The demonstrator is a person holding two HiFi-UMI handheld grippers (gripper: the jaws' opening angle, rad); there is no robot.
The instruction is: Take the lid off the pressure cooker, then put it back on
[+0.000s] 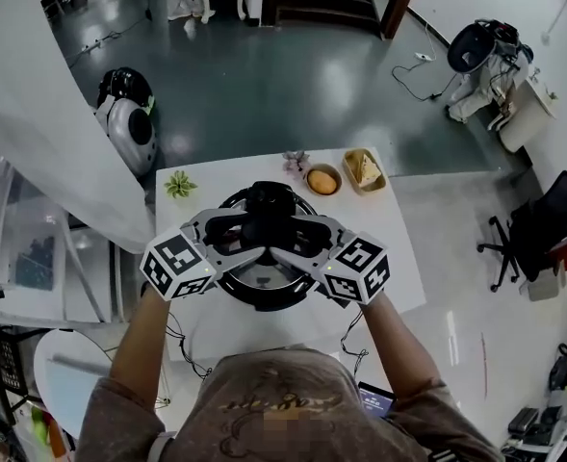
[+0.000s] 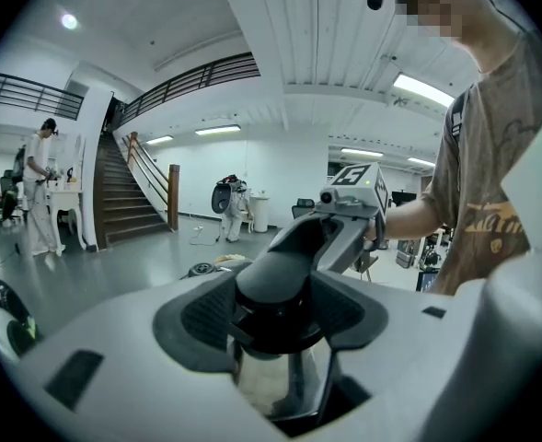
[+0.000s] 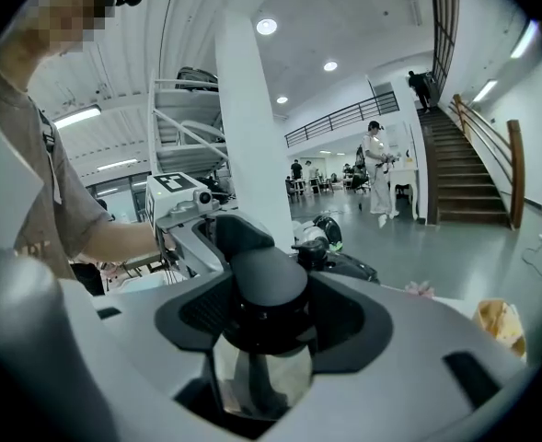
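The cooker point(image 1: 227, 295) stands in the middle of the white worktop point(image 1: 399, 258), a round pot with a black rim. Its lid point(image 1: 256, 279) is shiny steel and, from the head view, sits on the pot. A fat black knob point(image 2: 275, 293) with a domed top rises from the lid's centre.

My left gripper point(image 1: 249, 239) comes at the knob from one side. Its fingers point(image 2: 197, 316) stand wide apart, and the ribbed black pads press on the knob's two flanks. My right gripper point(image 1: 293, 243) comes in from the opposite side. Its fingers point(image 3: 344, 316) are spread just as wide and clamped on the same knob. The two grippers meet nose to nose over the lid, each tilted slightly down.

Behind the cooker, along the worktop's far edge, sit a small green plant point(image 1: 179, 184), a pinkish flower point(image 1: 296, 161), a bowl point(image 1: 322, 179) of something orange and a yellow tray point(image 1: 364, 169), all apart from the pot.
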